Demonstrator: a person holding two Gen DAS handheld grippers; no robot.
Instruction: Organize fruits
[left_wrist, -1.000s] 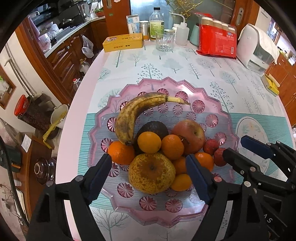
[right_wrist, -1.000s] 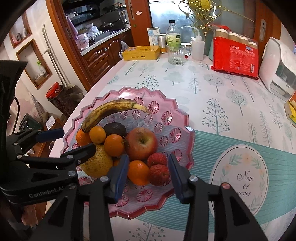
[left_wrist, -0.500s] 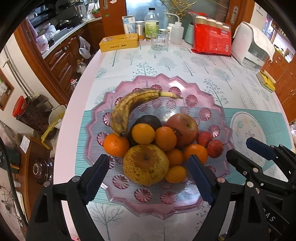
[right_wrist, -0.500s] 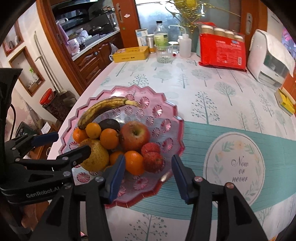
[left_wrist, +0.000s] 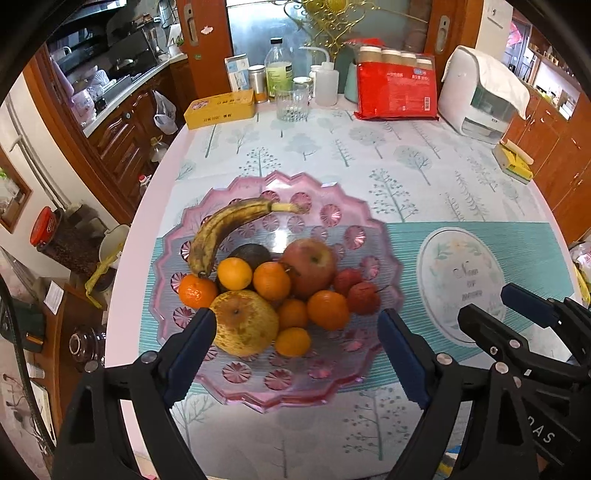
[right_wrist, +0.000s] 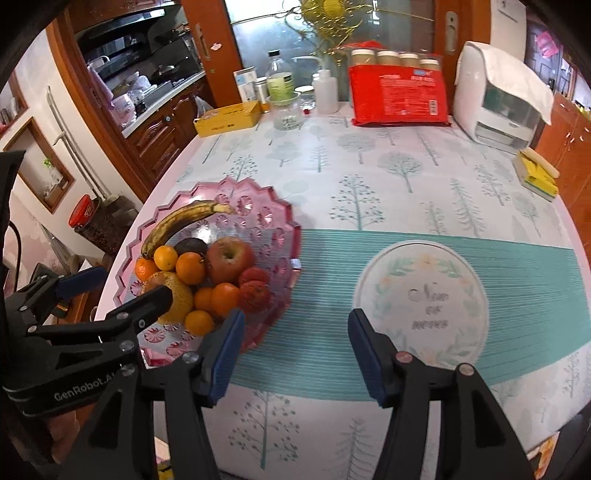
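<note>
the tabletop (left_wrist: 369, 162) is the biggest thing here, covered in a cloth printed with pale trees and crossed by a teal band. on its near left part sits a pink scalloped fruit tray (left_wrist: 325, 206), and the fruit is all heaped in the tray's near half. a browned banana (left_wrist: 221, 229) curves along the far side of the heap, with a red apple (left_wrist: 310, 266) to its right and a speckled yellow pear (left_wrist: 245, 321) at the near edge. a dark avocado (left_wrist: 247, 254) lies between banana and apple, partly hidden by oranges (left_wrist: 271, 280). two red lychees (left_wrist: 362, 295) lie at the heap's right edge.

the left gripper (left_wrist: 295, 343) hangs above the near edge of the tray, released; its jaws have just been widening, and they stand either side of the pear and small oranges without touching them. the right gripper (right_wrist: 295, 343) is over the teal band just right of the tray, also released with nothing between its jaws, which have just been spreading too.

along the far edge stand a white appliance (left_wrist: 476, 99), a red packet (left_wrist: 397, 90), a yellow box (left_wrist: 219, 109) and a clear glass (left_wrist: 291, 105).
</note>
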